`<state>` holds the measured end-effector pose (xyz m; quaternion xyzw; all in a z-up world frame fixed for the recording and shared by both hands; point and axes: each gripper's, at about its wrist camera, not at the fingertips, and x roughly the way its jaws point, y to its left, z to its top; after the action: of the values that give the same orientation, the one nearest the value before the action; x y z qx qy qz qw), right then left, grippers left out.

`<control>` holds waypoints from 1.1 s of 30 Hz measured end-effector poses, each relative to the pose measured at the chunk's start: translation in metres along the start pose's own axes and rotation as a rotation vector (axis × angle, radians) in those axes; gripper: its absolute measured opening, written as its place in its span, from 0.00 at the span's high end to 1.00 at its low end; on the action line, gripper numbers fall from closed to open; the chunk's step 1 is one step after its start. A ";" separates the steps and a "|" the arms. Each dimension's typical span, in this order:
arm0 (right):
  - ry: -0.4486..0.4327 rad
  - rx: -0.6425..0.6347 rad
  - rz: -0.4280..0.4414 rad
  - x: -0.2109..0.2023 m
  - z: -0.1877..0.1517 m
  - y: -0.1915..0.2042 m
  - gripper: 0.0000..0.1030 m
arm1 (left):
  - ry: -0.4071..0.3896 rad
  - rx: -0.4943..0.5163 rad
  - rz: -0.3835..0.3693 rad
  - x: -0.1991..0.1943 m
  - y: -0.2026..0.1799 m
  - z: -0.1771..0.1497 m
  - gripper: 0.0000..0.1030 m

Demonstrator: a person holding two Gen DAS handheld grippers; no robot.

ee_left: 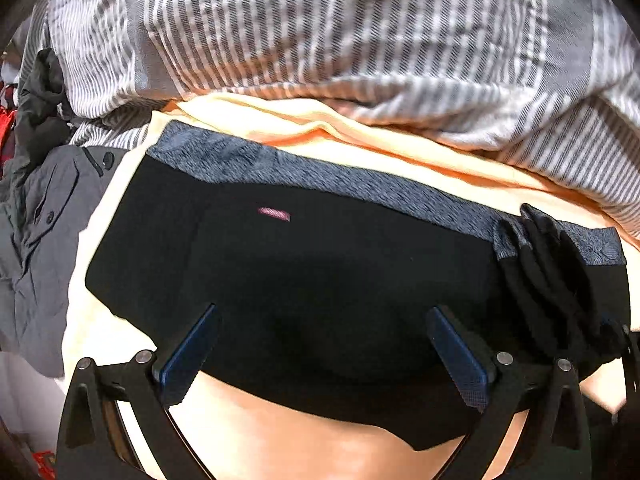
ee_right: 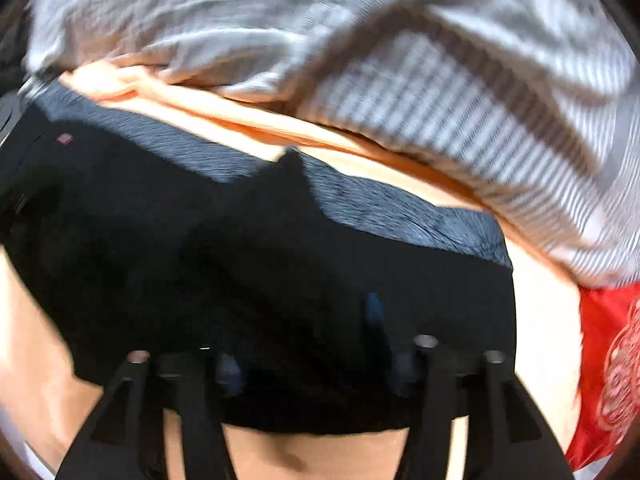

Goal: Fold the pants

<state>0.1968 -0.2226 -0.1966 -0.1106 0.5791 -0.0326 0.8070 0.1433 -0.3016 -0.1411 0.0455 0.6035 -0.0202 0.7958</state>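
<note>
Left gripper (ee_left: 320, 354): jaws spread, empty, above pants (ee_left: 304, 280). Right gripper (ee_right: 308, 344): jaws apart, nothing pinched. Pants: black, grey waistband (ee_left: 320, 176), folded compact on yellow sheet (ee_left: 400, 140), below striped duvet (ee_left: 320, 32). Step: fold apparently released. Next: smoothing or final fold.

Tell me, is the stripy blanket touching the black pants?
Apart. The left wrist view shows a strip of yellow sheet between the stripy blanket and the black pants.
</note>
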 end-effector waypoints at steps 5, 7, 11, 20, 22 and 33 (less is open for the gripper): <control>-0.084 -0.056 0.111 -0.055 -0.033 0.005 0.38 | 0.008 0.064 -0.065 0.008 0.001 0.013 0.00; -0.069 -0.001 0.140 -0.074 -0.054 -0.020 0.38 | 0.009 0.100 -0.111 0.001 -0.013 0.011 0.00; 0.019 0.166 0.148 -0.078 -0.083 -0.067 0.38 | 0.022 0.182 -0.263 -0.008 -0.049 0.008 0.23; 0.117 0.395 0.172 -0.053 -0.108 -0.130 0.38 | 0.082 0.279 -0.425 -0.001 -0.110 0.003 0.24; 0.121 0.409 0.187 -0.052 -0.110 -0.133 0.38 | 0.100 0.261 -0.447 0.004 -0.113 0.005 0.24; 0.125 0.461 0.222 -0.046 -0.114 -0.143 0.38 | 0.145 0.287 -0.526 0.003 -0.129 -0.007 0.95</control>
<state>0.0851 -0.3694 -0.1578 0.1424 0.6138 -0.0818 0.7722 0.1262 -0.4291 -0.1518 0.0009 0.6409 -0.3072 0.7035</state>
